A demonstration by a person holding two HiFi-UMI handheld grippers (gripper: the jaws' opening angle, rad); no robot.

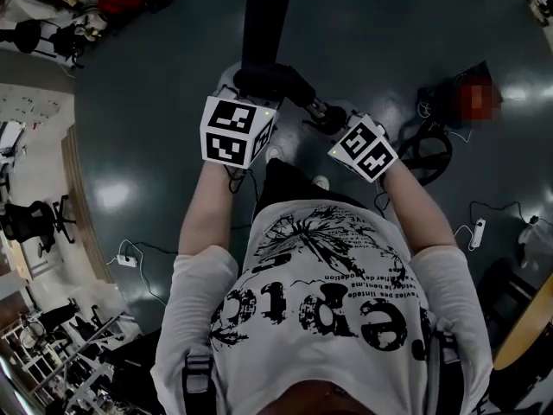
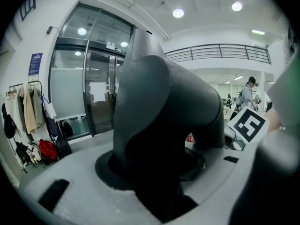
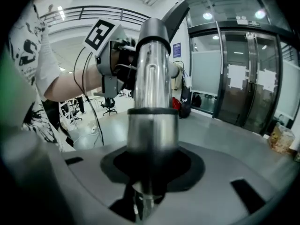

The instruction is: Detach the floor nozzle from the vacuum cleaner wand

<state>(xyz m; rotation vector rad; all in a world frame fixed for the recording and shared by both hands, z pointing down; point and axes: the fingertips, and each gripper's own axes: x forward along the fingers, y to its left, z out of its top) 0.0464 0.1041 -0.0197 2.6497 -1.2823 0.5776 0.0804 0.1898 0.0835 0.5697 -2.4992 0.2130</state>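
Left tongs (image 1: 252, 95) are pinching the dark nozzle (image 1: 263, 26) by its neck, holding it up off the floor (image 1: 147, 102) with the flat head pointing far. Just right of that, the shiny wand (image 3: 152, 78) meets the neck, and they look joined. Right tongs (image 1: 339, 126) are clamped on the wand, near the left ones.

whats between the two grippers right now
Head view: the floor nozzle's dark neck bridges the gap, meeting the metal wand at the right gripper; the left gripper clamps the neck.
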